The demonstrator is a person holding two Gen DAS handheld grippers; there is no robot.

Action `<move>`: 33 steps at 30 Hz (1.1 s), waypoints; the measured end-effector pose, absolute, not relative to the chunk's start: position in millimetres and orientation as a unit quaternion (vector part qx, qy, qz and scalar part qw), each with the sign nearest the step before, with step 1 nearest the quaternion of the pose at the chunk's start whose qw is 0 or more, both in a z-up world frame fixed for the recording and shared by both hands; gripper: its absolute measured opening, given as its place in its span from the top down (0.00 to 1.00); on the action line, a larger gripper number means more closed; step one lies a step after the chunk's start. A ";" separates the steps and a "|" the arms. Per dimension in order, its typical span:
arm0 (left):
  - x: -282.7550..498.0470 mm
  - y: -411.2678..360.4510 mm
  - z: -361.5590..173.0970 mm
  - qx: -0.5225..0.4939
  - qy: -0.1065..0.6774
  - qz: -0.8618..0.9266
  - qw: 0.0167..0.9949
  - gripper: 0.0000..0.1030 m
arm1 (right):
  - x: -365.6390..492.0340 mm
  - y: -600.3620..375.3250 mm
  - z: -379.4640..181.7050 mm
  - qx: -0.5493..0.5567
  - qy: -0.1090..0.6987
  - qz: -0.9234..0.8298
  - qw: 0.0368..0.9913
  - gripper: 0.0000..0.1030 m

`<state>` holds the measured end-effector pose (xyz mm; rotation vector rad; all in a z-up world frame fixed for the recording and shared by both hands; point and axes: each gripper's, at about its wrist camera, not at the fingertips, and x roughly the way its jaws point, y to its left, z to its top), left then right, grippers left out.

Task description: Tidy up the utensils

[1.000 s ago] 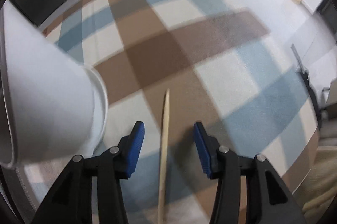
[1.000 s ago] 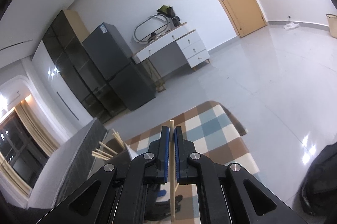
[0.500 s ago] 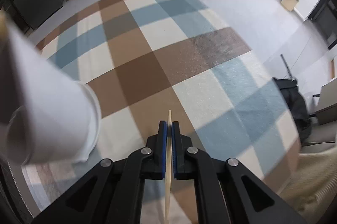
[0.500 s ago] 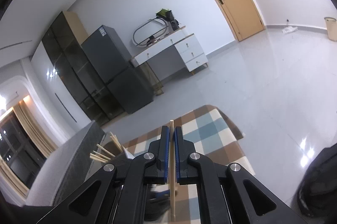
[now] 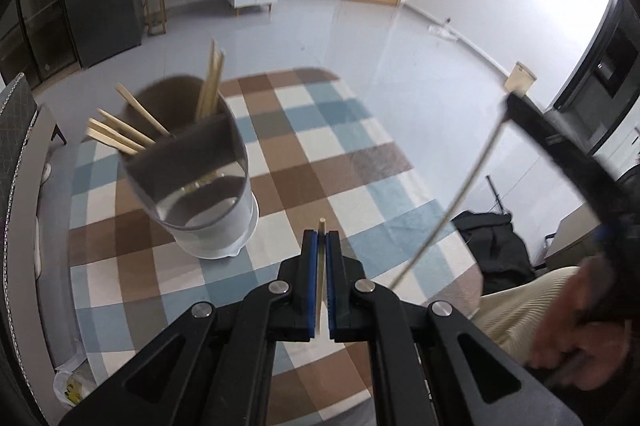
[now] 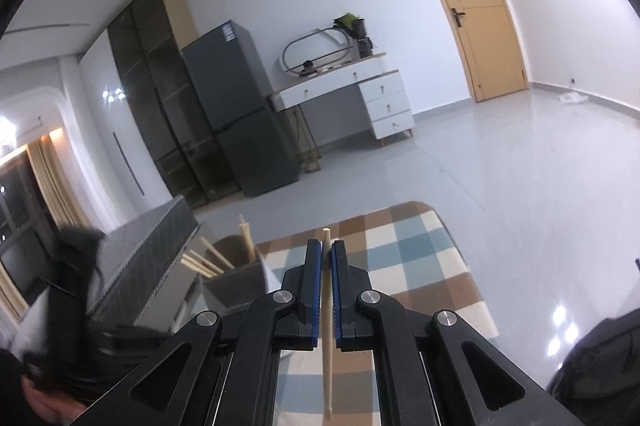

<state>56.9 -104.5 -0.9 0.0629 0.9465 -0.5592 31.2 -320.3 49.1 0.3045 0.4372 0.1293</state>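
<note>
Both claws pinching one chopstick each: left claw [image 5: 321, 242], right claw [image 6: 326, 254]. We'd aim tips over holder cup [image 5: 192, 166], drop steep, avoid leaning sticks.

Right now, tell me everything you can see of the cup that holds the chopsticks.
The cup is a tall, round container, white outside and grey-brown inside, plastic or ceramic by its look. It seems to stand on a clear glass tabletop, with the checked rug showing beneath. Several pale wooden chopsticks stick out of its open mouth, fanned to the left and upward. No gripper touches it. In the right wrist view only its rim shows.
</note>
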 end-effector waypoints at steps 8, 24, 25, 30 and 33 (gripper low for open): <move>46.8 -89.0 44.6 0.028 0.400 -0.273 0.875 1.00 | 31.6 -301.4 58.4 0.129 0.217 0.061 0.966 0.96; 103.8 -51.8 130.1 0.001 0.331 -0.247 0.911 1.00 | 97.9 -225.3 149.6 0.067 0.138 0.155 0.976 0.96; 107.6 -49.2 131.3 0.001 0.330 -0.245 0.912 1.00 | 104.3 -220.7 151.9 0.066 0.135 0.158 0.976 0.96; 134.9 -36.8 134.2 0.006 0.322 -0.228 0.919 1.00 | 138.0 -205.4 154.9 0.079 0.125 0.171 0.974 0.96; 150.5 -32.2 127.8 0.008 0.323 -0.219 0.921 1.00 | 155.3 -198.3 147.8 0.085 0.125 0.177 0.973 0.96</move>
